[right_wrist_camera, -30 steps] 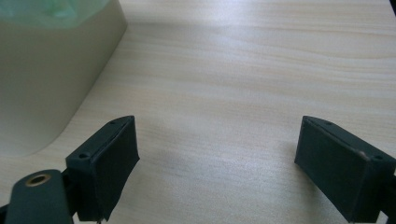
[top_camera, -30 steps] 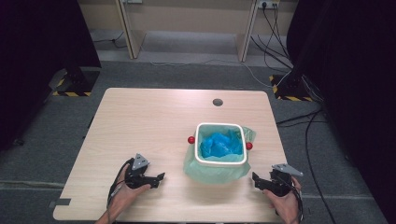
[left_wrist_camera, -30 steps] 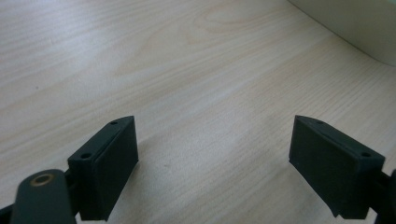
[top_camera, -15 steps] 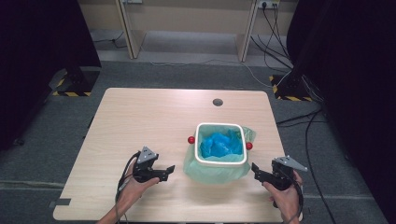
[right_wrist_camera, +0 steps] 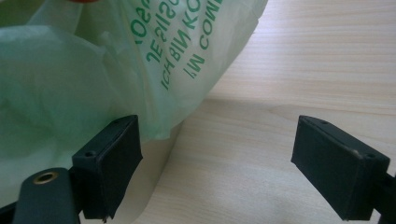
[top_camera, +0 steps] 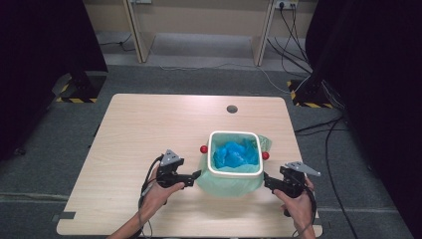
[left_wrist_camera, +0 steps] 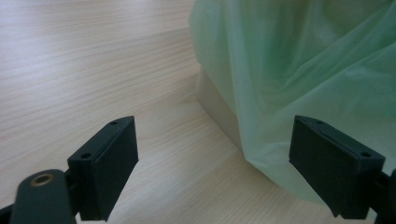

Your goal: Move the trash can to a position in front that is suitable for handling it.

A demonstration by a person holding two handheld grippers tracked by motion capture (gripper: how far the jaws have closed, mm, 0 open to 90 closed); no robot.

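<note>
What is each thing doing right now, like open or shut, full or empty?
left gripper: open, holding nothing, close beside the green bag.
right gripper: open, holding nothing, close beside the bag.
green bag: lining the bin, its top folded down over the outside.
white bin: upright, open-topped, blue crumpled stuff inside.
red knobs: one on each side of the bin.

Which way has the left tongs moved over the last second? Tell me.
Yes. The left tongs moved right across the table, toward the green bag hanging over the white bin.
</note>
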